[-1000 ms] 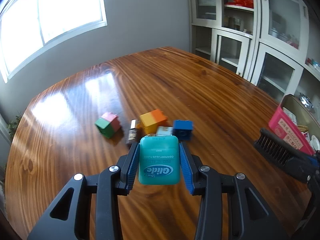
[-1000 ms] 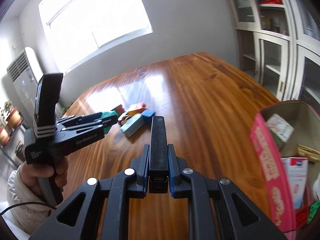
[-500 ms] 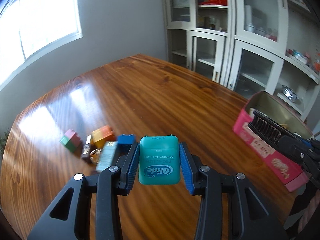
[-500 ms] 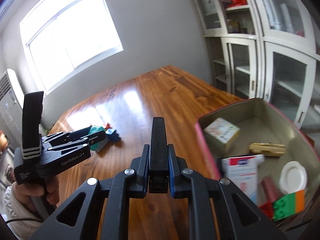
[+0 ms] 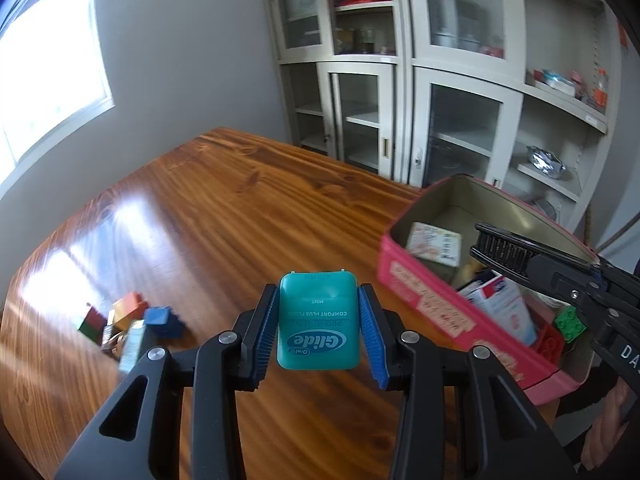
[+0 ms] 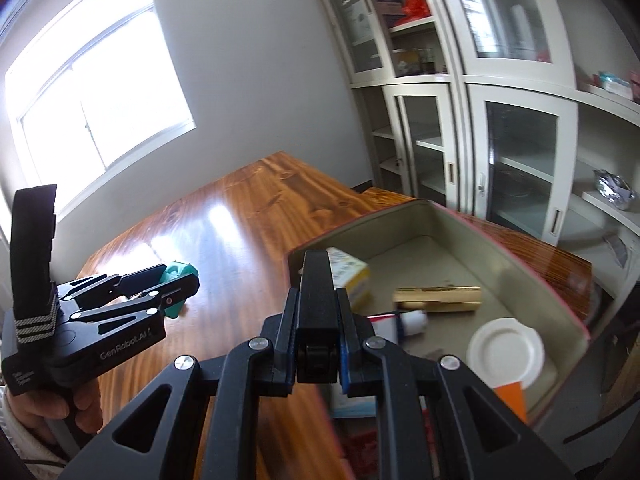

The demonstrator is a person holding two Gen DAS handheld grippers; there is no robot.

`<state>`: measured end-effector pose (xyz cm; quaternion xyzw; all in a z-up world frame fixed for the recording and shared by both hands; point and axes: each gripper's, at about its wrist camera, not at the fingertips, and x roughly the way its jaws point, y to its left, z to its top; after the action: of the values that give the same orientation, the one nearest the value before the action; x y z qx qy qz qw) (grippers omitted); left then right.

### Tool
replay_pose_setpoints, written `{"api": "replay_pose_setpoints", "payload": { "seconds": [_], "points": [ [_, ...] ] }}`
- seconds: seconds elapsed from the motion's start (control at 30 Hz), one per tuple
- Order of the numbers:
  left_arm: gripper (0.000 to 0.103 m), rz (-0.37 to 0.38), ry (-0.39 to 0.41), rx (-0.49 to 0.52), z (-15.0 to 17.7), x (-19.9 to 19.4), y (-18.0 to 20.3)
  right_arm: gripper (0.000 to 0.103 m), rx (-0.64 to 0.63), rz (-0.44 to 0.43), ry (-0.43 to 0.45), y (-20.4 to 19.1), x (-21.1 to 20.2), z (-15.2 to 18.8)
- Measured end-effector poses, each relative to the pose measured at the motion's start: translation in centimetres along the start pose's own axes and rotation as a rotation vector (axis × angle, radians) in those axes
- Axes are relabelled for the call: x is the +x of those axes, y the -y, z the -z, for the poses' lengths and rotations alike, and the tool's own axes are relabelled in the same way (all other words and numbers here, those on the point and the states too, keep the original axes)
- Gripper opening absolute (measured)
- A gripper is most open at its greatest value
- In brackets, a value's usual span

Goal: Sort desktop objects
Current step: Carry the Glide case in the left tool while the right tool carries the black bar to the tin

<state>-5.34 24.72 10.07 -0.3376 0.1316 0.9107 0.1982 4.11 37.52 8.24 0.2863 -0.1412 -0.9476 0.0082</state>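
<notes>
Above table edge, teal Glide floss case [image 5: 318,322] clamped in left gripper [image 5: 319,330], short of pink tin [image 5: 448,312]. Black stapler [image 6: 316,312] clamped in right gripper [image 6: 317,336] over tin. Several items already binned; toy bricks [image 5: 132,320] left on table [image 5: 240,216].

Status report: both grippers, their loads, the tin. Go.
Left gripper shut on teal floss box, short of pink tin. Right gripper shut on black bar, over tin. Nothing blocking.

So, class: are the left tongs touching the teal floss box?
Touching. In the left wrist view both blue pads of the left tongs press against the sides of the teal floss box, with no gap, holding it above the wooden table.
</notes>
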Motion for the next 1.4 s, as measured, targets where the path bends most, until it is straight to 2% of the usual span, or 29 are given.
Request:
{"api": "replay_pose_setpoints", "payload": {
  "seconds": [0.33, 0.67, 1.4],
  "points": [
    [0.043, 0.05, 0.0, 0.063, -1.4, 0.9, 4.5, 0.018, 0.044, 0.057, 0.01, 3.4, -0.4, -0.1],
    [0.043, 0.075, -0.009, 0.092, -2.3, 2.2, 7.2, 0.018, 0.062, 0.107, 0.006, 5.0, -0.4, 0.0],
    [0.043, 0.118, -0.026, 0.144, -2.9, 3.7, 10.4, 0.018, 0.109, 0.134, -0.01, 7.7, -0.3, 0.3]
  ]
}}
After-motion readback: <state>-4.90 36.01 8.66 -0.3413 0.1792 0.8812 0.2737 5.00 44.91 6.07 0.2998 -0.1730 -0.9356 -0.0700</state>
